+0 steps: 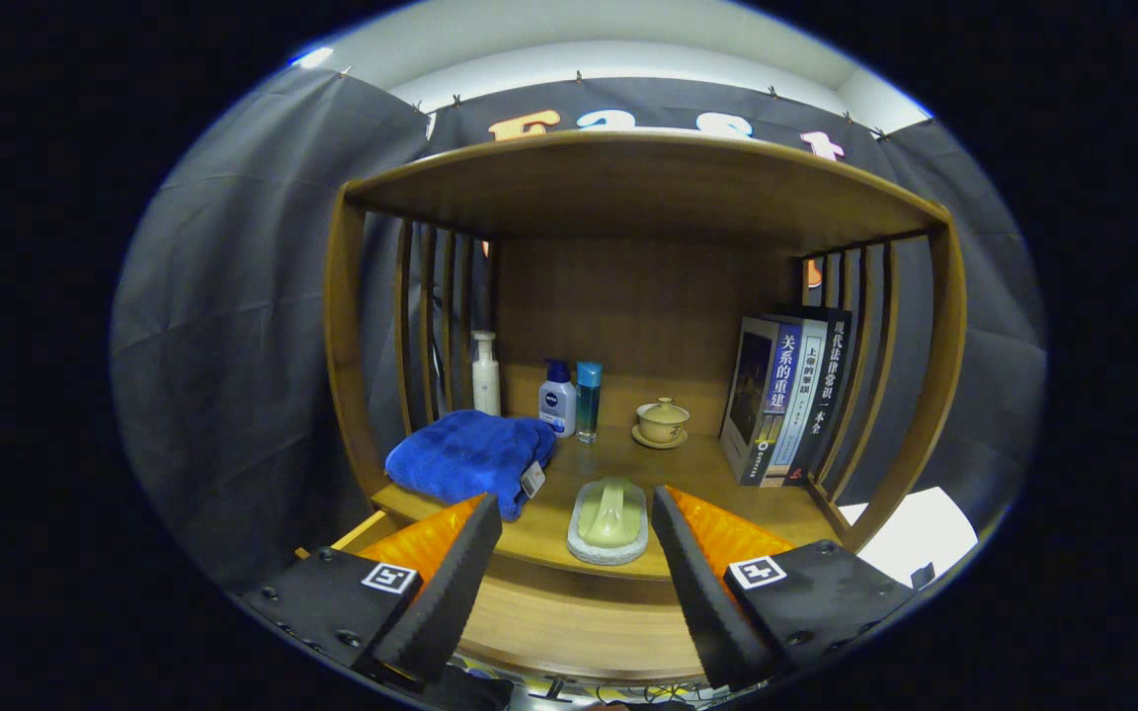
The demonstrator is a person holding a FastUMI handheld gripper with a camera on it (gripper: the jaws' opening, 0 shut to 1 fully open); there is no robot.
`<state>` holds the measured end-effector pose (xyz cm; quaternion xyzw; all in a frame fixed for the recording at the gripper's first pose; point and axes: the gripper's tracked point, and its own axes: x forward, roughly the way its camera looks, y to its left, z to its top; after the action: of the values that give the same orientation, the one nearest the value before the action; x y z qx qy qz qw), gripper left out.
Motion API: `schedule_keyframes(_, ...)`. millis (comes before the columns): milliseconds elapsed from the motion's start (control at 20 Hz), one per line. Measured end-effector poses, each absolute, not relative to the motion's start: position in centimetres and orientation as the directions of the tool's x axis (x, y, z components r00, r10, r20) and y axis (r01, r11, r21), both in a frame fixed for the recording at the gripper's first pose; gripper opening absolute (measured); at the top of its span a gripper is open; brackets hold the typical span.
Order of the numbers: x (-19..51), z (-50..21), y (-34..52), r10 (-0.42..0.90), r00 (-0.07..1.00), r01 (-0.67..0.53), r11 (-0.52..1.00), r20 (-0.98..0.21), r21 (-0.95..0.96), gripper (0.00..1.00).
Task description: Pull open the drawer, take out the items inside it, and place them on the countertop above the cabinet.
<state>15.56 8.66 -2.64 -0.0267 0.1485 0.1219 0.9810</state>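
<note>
A pale green scrubbing brush [608, 520] with a grey-white base lies at the front of the wooden countertop [549, 528], just beyond my fingertips and in line with the gap between them. My gripper [577, 513] is open and neither finger touches the brush. Below the countertop's front edge a wooden panel of the drawer [579, 622] shows between my fingers, and a side rail [357, 533] juts out at the left. What lies in the drawer is hidden under the fingers.
On the countertop sit a folded blue towel [470, 456] at the left, a white pump bottle [485, 375], two small bottles [569, 398], a lidded tea cup [662, 422] and upright books [791, 395] at the right. A shelf roof [648, 183] hangs overhead, with slatted sides.
</note>
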Motion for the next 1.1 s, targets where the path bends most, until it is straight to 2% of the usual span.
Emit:
schedule_keyframes(650,8.8,-4.0,8.5,0.194,0.963,-0.193,0.981,-0.190,0.020,0.99)
schedule_keyframes(1100,7.0,-8.4,7.0,0.139,0.971,-0.138,0.990,-0.193,0.021,0.99)
